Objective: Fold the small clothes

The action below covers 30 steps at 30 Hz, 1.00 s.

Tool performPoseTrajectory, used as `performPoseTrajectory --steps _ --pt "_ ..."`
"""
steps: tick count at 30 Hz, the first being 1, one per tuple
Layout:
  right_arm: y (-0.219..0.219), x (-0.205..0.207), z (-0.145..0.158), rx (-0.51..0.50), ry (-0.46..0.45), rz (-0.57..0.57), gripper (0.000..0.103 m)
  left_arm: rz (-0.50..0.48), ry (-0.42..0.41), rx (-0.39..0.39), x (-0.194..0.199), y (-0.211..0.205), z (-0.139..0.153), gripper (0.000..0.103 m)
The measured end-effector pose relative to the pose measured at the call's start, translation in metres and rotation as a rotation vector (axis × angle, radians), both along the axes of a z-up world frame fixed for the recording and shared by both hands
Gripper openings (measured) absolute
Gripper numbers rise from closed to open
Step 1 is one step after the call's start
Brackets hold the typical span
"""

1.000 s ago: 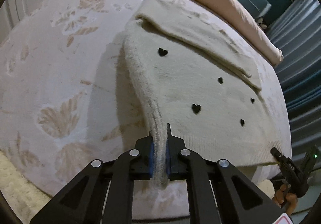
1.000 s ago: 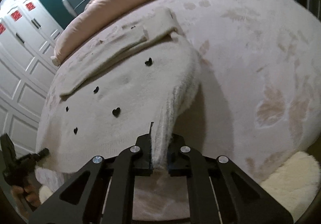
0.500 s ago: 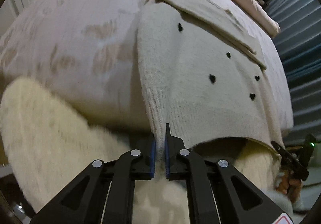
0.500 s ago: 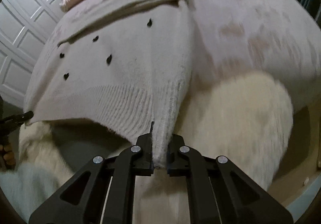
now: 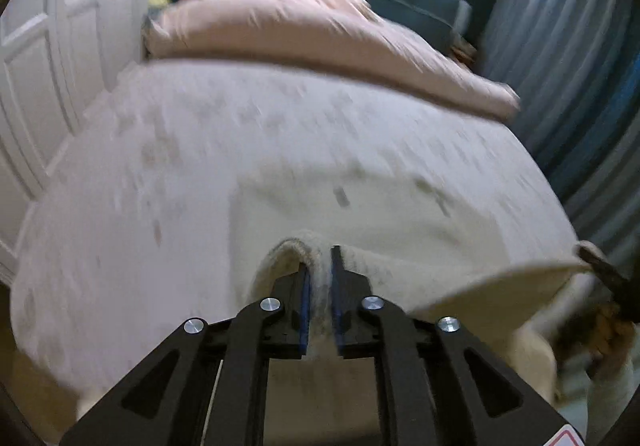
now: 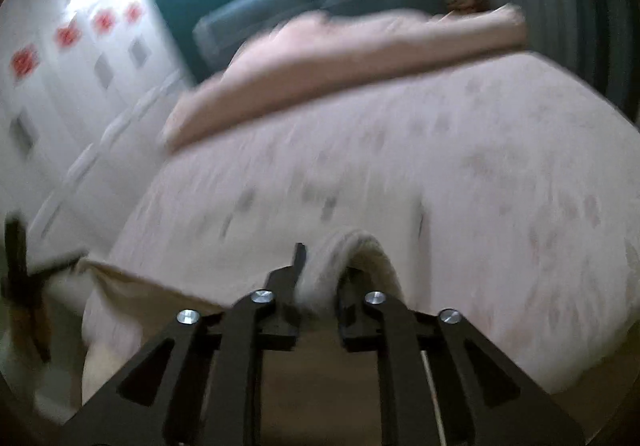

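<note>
Left wrist view: my left gripper (image 5: 320, 286) is clenched on a fold of the cream sweater (image 5: 400, 218), the knit bunched up between the two blue-padded fingers (image 5: 305, 302) with only the cloth's thickness keeping them apart. The sweater spreads away from the gripper, far and to the right, over the bed (image 5: 160, 186). Its near edge is lifted off the bed and runs right to the other gripper (image 5: 600, 270), which shows dark at the right edge of the view; I can't tell from here how that one is set. The picture is smeared, so I can make out only faint dark marks on the knit. A pink duvet (image 5: 320, 34) lies across the far side of the bed.

Right wrist view: my right gripper (image 6: 320, 274) is clamped on another hump of the sweater (image 6: 280, 230), the cloth rising in a loop between the black fingers (image 6: 298, 258) and draping over the right one. The sweater lies ahead and to the left on the bed (image 6: 500, 166), and its raised near edge stretches left toward the left gripper (image 6: 20, 266), a dark blur at the left edge. The duvet (image 6: 340, 54) sits far across the bed.
</note>
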State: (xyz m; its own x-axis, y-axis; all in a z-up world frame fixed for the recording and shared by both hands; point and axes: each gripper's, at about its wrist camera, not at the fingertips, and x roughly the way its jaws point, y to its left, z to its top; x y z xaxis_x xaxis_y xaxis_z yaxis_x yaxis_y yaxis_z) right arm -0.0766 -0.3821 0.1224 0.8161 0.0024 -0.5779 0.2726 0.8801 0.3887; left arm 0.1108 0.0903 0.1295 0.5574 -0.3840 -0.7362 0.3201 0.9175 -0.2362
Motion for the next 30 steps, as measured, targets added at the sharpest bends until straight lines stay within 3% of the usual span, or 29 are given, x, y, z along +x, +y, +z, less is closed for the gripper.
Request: performPoseTrajectory --steps 1,3,4,5,7,9,12,14,17,22,27,28,29,30 --pt "-0.009 0.009 0.005 0.040 -0.058 -0.061 0.018 0.036 -0.013 -0.024 0.015 -0.002 0.003 0.016" --pt "-0.015 0.007 0.016 0.101 -0.160 -0.169 0.036 0.114 -0.085 -0.048 0.025 -0.003 0.017 0.017" --pt "-0.014 -0.002 0.023 0.096 -0.228 -0.226 0.058 0.152 -0.122 -0.048 0.030 0.002 0.024 0.030" --pt "-0.013 -0.011 0.026 0.078 -0.267 -0.248 0.071 0.170 -0.154 -0.055 0.026 0.006 0.030 0.065" --pt "-0.007 -0.021 0.026 0.016 -0.272 -0.243 0.073 0.224 -0.209 -0.055 0.016 0.016 0.032 0.093" --pt "-0.001 -0.017 0.010 -0.051 -0.172 -0.214 0.076 0.225 -0.191 -0.047 0.007 0.018 0.018 0.092" --pt "0.004 -0.017 -0.035 -0.127 0.013 -0.216 0.077 0.213 -0.008 -0.013 0.011 0.028 -0.034 0.092" --pt "-0.002 -0.015 -0.078 -0.083 0.135 -0.230 0.077 0.230 0.156 -0.060 0.014 0.035 -0.081 0.092" --pt "-0.011 -0.012 -0.127 0.003 0.255 -0.252 0.077 0.274 0.294 -0.102 0.016 0.039 -0.129 0.092" --pt "-0.021 -0.010 -0.168 0.207 0.300 -0.282 0.077 0.285 0.390 -0.186 0.014 0.029 -0.176 0.092" --pt "-0.025 0.011 -0.185 0.364 0.287 -0.312 0.079 0.314 0.377 -0.189 0.018 0.013 -0.178 0.089" --pt "-0.023 0.019 -0.183 0.376 0.271 -0.302 0.078 0.305 0.379 -0.204 0.021 0.012 -0.178 0.076" --pt "-0.023 0.022 -0.181 0.385 0.266 -0.293 0.066 0.288 0.387 -0.214 0.025 0.009 -0.177 0.051" --pt "-0.021 0.030 -0.180 0.395 0.274 -0.278 0.053 0.258 0.410 -0.210 0.029 0.008 -0.176 0.040"
